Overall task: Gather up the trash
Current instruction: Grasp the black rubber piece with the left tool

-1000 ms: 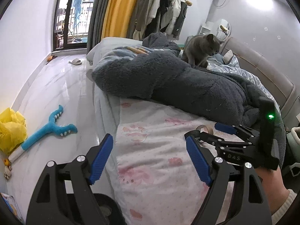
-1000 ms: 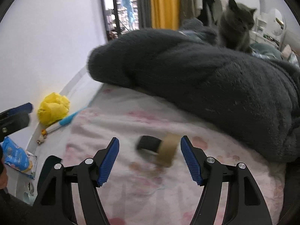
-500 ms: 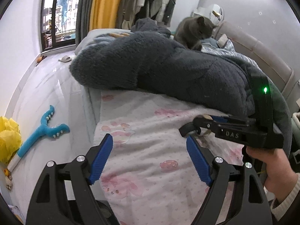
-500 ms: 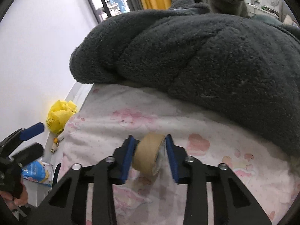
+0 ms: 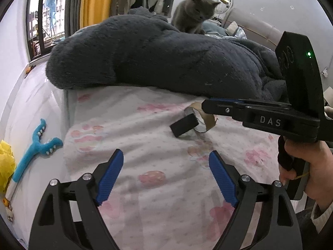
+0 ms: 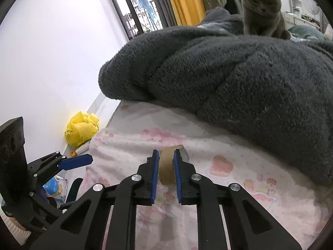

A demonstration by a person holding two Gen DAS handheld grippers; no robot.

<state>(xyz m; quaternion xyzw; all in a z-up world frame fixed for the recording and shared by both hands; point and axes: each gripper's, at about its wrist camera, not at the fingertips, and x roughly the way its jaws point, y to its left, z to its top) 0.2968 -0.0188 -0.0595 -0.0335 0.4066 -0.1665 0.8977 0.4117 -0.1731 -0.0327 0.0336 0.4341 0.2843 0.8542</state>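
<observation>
where the pink-patterned sheet of the bed point(image 6: 239, 145) lies bare below the dark grey fleece blanket point(image 6: 229, 73), the right gripper point(image 6: 166, 175) has its blue fingers point(image 6: 155, 177) pressed in on a flattened brown cardboard tape roll point(image 6: 166, 166), pinching it from both sides just above the sheet. in the left wrist view the same roll point(image 5: 205, 117) shows as a squashed ring with a shiny inner face, caught at the tip of the right gripper point(image 5: 193, 116), which reaches in from the right with the person's hand point(image 5: 310, 170) on its grip and a green light lit on its body. the left gripper point(image 5: 165, 177) hangs over the near part of the sheet with its fingers point(image 5: 108, 175) spread wide and nothing between them, apart from the roll. a grey cat point(image 6: 262, 8) sits on the blanket at the far side. on the floor beside the bed lie a yellow plastic bag point(image 6: 82, 129) against the wall and a blue toy point(image 5: 35, 148).
</observation>
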